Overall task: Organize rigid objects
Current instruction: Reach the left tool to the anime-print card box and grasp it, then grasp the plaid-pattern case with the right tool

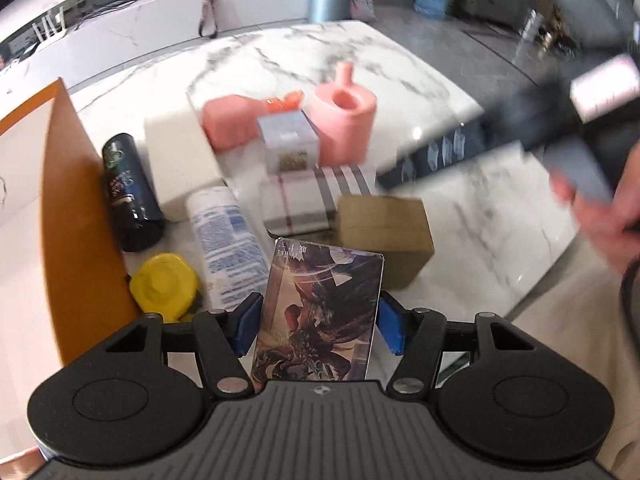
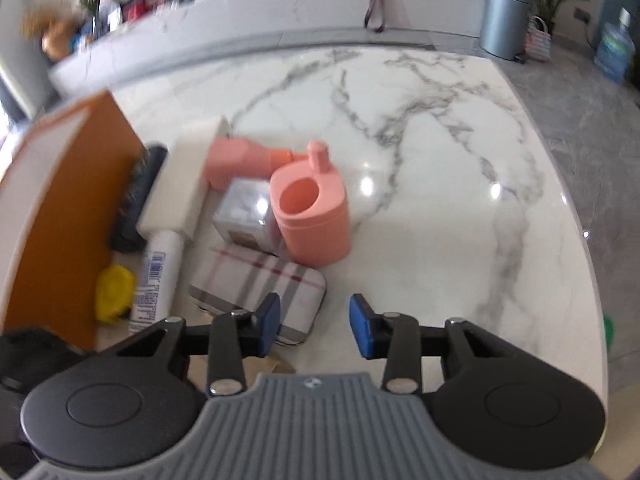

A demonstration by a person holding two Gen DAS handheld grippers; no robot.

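The left gripper [image 1: 318,326] has its jaws clenched on a printed card box [image 1: 318,316], the blue pads pressing its two long sides. The box is a flat, upright rectangle with dark fantasy artwork in purple, brown and red, a pale band of lettering along its top edge, and a glossy face. It is held above the near edge of the white marble surface [image 1: 460,200], in front of a brown cardboard box [image 1: 386,236] and a plaid tin [image 1: 304,200].

Behind these stand a pink holder [image 1: 342,120] with a round opening, a small silver box [image 1: 288,144], a white foam block [image 1: 180,156], a lying white tube [image 1: 226,240], a dark can [image 1: 130,196] and a yellow lid [image 1: 164,282], all beside an orange panel [image 1: 84,216].

The right gripper [image 2: 314,326] hangs over the plaid tin's near corner, its jaws released with nothing between them.
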